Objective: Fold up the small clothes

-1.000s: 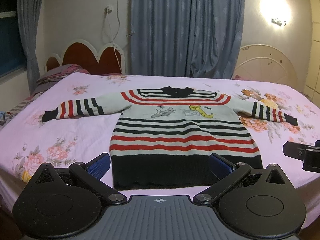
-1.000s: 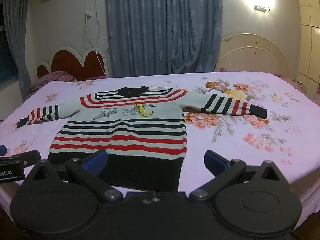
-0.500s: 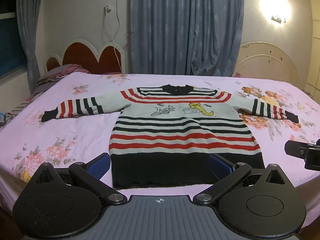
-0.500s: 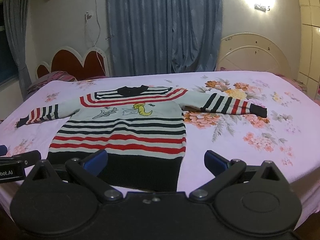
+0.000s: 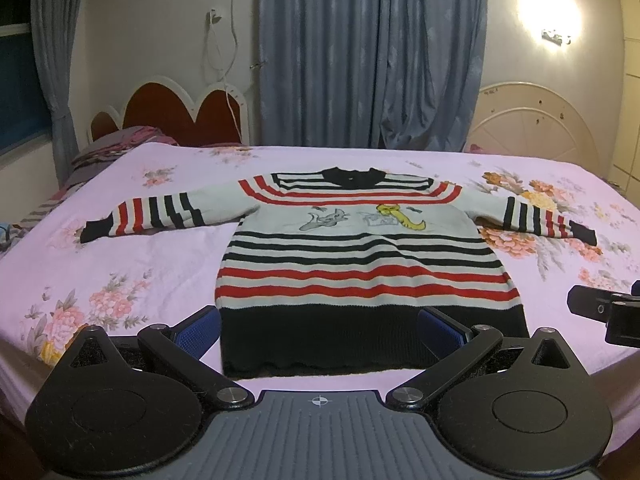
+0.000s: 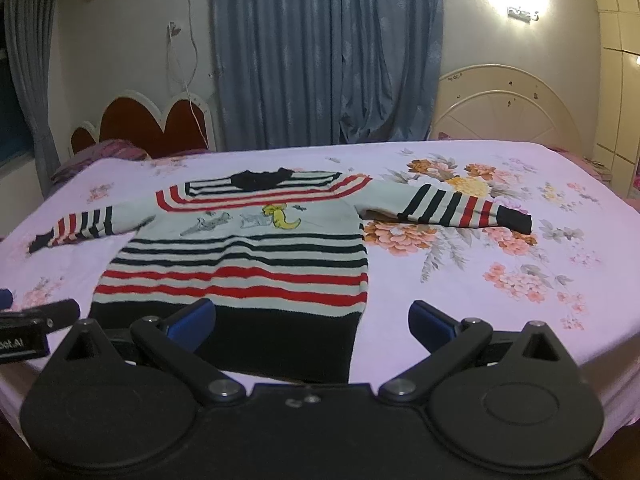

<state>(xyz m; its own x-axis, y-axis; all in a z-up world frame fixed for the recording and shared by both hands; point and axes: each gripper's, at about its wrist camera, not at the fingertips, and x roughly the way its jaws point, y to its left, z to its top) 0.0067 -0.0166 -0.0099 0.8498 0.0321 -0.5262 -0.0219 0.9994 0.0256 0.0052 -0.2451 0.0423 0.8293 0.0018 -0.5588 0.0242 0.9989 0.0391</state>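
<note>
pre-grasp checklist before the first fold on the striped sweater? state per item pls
1. Sweater lies flat, front up, on the bed sheet: ok.
2. Both sleeves spread out to the sides, unfolded: ok.
3. Left claw open, nothing between its fingers: ok.
4. Right claw open, nothing held: ok.
5. Both claws short of the cloth, above the black hem, no contact yet: ok.
6. Nothing lying on the sweater: ok.
</note>
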